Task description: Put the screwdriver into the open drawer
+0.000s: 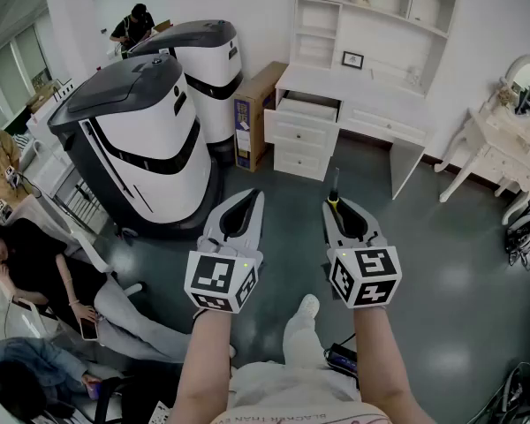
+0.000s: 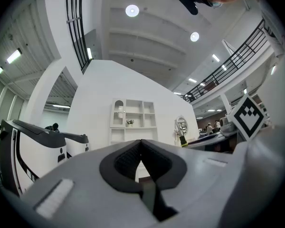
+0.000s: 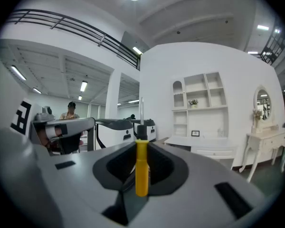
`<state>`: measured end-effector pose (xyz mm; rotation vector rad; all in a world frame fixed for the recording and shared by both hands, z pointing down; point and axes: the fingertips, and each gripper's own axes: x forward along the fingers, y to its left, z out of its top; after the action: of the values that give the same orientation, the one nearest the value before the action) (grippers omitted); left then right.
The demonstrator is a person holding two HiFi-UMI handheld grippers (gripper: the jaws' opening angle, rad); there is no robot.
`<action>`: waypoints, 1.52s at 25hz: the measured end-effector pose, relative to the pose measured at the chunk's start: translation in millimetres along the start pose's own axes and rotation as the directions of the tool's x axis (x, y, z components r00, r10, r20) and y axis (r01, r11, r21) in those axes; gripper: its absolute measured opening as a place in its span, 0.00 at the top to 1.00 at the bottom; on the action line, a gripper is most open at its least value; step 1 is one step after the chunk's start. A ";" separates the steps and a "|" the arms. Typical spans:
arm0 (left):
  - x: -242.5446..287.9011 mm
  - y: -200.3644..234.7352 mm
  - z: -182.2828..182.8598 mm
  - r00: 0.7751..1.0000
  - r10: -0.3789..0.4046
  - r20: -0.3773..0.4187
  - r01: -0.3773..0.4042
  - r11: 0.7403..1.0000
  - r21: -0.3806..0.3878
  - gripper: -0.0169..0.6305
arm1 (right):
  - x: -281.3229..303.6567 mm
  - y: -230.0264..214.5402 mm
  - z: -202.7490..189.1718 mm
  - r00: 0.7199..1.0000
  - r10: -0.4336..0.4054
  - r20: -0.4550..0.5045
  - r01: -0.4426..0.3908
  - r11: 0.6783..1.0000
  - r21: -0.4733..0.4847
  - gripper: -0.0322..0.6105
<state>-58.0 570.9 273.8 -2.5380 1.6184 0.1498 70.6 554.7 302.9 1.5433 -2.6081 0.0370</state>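
Note:
My right gripper (image 1: 337, 203) (image 3: 141, 152) is shut on the screwdriver (image 3: 141, 167), a yellow handle with a black collar and a thin metal shaft sticking up past the jaws. In the head view the screwdriver (image 1: 334, 193) points toward the white desk (image 1: 371, 97). The open drawer (image 1: 306, 107) is pulled out at the top of the desk's left drawer stack, well ahead of both grippers. My left gripper (image 1: 244, 205) (image 2: 141, 147) is held beside the right one, shut with nothing between its pads.
Two large white-and-grey machines (image 1: 146, 140) stand at the left, with a cardboard box (image 1: 250, 117) between them and the desk. A white dressing table with a mirror (image 1: 503, 144) is at the right. Seated people (image 1: 26, 263) are at the lower left.

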 end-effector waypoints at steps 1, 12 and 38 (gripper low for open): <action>2.5 2.3 -0.6 1.000 0.003 -0.001 -0.003 1.000 -0.001 0.96 | 2.8 -0.2 1.6 1.000 0.003 -0.001 -0.003 1.000 -0.006 0.83; 45.6 18.7 -15.4 1.000 0.014 -0.006 -0.014 1.000 -0.018 0.96 | 39.2 -22.1 -4.0 0.998 0.058 -0.007 -0.058 0.997 0.042 0.83; 298.5 83.9 -46.5 0.997 0.070 -0.038 -0.071 0.997 -0.029 0.96 | 239.5 -192.8 22.9 0.994 0.109 -0.021 -0.108 0.993 0.057 0.83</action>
<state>-7.8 261.4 269.9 -2.5212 1.7338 0.1357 123.2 250.9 299.1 1.4069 -2.6912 0.1387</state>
